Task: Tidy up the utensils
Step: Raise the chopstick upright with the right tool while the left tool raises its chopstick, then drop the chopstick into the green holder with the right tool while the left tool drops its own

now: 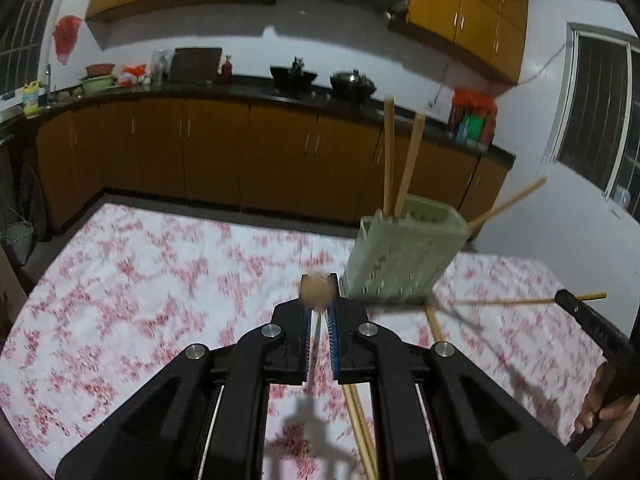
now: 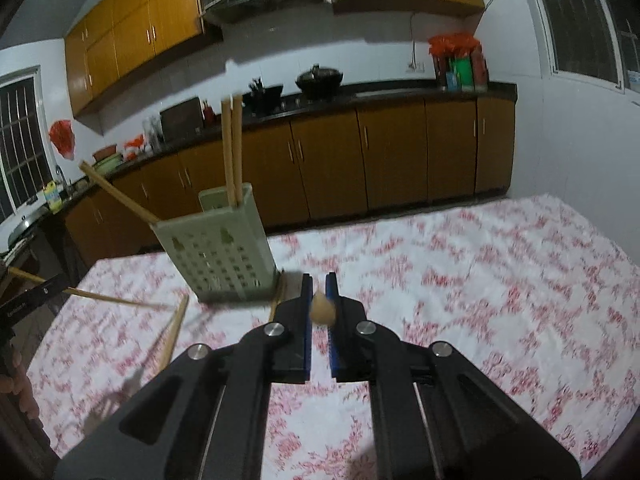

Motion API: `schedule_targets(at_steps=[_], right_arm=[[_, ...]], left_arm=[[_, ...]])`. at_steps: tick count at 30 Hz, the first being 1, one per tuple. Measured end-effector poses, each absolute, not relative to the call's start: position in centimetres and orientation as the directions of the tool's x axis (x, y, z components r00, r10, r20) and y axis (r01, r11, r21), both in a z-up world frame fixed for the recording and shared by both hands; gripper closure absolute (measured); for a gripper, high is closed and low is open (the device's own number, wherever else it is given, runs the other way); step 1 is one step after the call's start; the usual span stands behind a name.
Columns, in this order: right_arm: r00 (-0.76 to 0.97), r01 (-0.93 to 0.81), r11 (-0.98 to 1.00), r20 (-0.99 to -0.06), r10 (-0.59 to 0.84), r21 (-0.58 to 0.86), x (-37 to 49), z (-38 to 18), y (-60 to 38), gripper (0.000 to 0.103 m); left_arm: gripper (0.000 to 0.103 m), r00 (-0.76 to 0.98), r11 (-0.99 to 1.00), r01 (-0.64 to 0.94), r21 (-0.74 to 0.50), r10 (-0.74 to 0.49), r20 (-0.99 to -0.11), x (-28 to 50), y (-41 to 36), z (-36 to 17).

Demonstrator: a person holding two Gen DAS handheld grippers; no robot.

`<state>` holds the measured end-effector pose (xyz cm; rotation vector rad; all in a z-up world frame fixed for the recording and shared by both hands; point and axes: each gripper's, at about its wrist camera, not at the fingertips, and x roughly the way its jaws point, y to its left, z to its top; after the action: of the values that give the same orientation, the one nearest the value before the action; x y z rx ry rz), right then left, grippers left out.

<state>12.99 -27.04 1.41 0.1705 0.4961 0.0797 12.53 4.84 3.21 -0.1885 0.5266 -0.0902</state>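
The left gripper (image 1: 319, 312) pinches a chopstick (image 1: 317, 290) end-on; the right gripper (image 2: 320, 308) clamps another (image 2: 322, 309). The green holder (image 1: 404, 258) stands just ahead-right of the left, ahead-left of the right. Either tip could catch its rim and tip it

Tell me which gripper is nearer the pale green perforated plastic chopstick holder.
Left, though only slightly. The left gripper sits just beside the holder, on its left. The right gripper sits a little further off, to its right.
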Motion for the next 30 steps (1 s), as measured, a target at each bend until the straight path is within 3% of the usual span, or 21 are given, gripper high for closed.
schedule_targets(at_steps=[6,14,22,25,30], right_arm=[[0.904,-0.089,0.972,-0.392,0.17,0.216,12.5,5.1,-27.2,0.095],[0.916,-0.23,0.922,-0.252,0.313,0.311,11.8,11.8,-27.5,0.095],[0.949,-0.254,0.916,-0.102,0.298,0.31,13.3,15.7,-25.8,0.095],[0.96,-0.235,0.93,-0.085,0.269,0.281,14.6,15.9,-24.8,0.095],[0.957,-0.204,0.952,-0.159,0.242,0.227,18.0,14.1,-23.2,0.095]], left_arm=[[0.095,0.887,0.981,0.061,-0.183,-0.138,-0.441,12.4,4.9,5.8],[0.095,0.901,0.968,0.188,-0.168,-0.238,-0.363,11.2,3.2,11.2],[0.095,0.932,0.958,0.238,-0.159,-0.272,-0.238,11.5,0.9,14.6],[0.095,0.943,0.962,0.223,-0.156,-0.254,-0.217,12.9,0.2,14.7],[0.095,0.927,0.968,0.199,-0.156,-0.237,-0.29,16.1,-0.6,12.6]])
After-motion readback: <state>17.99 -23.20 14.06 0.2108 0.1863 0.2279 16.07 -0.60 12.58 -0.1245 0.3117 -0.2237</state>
